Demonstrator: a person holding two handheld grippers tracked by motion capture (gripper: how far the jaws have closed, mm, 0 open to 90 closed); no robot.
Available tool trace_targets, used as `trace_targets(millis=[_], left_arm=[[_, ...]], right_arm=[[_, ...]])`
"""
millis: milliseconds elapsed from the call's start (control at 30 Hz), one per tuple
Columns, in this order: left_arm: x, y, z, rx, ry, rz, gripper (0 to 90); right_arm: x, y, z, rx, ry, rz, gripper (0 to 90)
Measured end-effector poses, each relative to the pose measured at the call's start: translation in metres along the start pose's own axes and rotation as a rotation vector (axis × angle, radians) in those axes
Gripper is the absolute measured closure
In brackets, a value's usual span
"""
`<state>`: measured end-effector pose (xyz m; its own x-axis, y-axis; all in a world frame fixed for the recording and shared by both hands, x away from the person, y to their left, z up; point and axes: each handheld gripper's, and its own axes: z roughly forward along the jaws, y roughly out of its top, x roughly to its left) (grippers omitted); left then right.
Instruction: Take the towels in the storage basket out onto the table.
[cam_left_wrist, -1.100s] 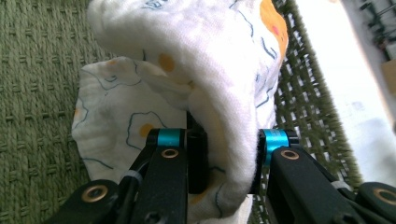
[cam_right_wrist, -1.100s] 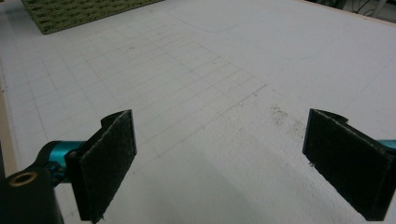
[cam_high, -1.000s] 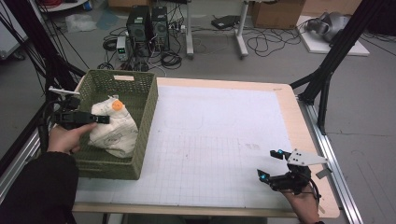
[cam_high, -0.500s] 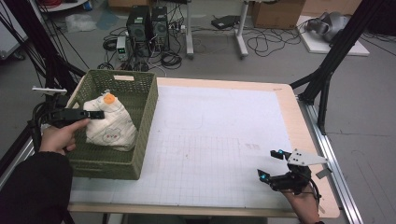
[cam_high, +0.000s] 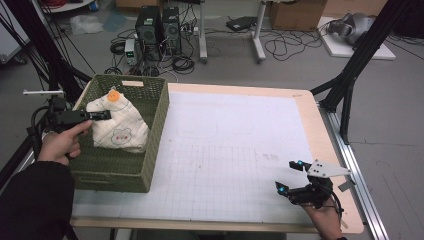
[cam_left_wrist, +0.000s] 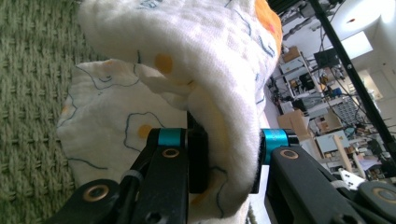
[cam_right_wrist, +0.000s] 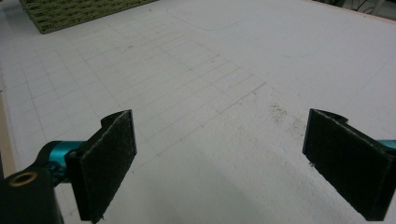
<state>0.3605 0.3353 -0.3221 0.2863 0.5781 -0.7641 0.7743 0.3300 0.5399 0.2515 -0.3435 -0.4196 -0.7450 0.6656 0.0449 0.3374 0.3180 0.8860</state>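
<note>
A white cloth (cam_high: 119, 125) with orange spots and small printed figures hangs lifted above the green woven basket (cam_high: 150, 145) at the table's left. My left gripper (cam_high: 106, 114) is shut on a fold near the cloth's top; in the left gripper view the cloth (cam_left_wrist: 187, 79) bulges between both black jaws of that gripper (cam_left_wrist: 223, 154). My right gripper (cam_high: 290, 174) rests low over the white grid mat (cam_high: 230, 150) near the front right edge, jaws wide apart. In the right gripper view the right gripper (cam_right_wrist: 219, 158) has only bare mat (cam_right_wrist: 219, 79) between its pads.
The basket's green corner (cam_right_wrist: 70, 11) lies far off in the right gripper view. Black frame legs (cam_high: 350, 70) stand at the table's right rear. Computers (cam_high: 160, 25) and cables sit on the floor behind the table. The wooden table edge (cam_high: 330, 145) runs along the right.
My left gripper has raised the cloth out of the basket and carried it rightward, the cloth now hanging in a peak. The right gripper has stayed put.
</note>
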Motion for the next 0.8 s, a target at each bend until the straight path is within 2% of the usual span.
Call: trace_targets(millis=[67,400,800], left_arm=[[-0.001,0.001,-0.001,-0.009,-0.017,0.001,77.6],[-0.006,0.004,-0.006,-0.027,-0.039,0.002,77.8],[-0.025,0.009,0.001,-0.014,-0.082,0.028,77.8]], right_arm=[[0.0,0.0,0.0,0.003,0.0,0.0,8.9],[0.0,-0.001,0.001,0.007,0.0,-0.002,8.9],[0.0,0.0,0.002,0.01,0.0,-0.001,8.9]])
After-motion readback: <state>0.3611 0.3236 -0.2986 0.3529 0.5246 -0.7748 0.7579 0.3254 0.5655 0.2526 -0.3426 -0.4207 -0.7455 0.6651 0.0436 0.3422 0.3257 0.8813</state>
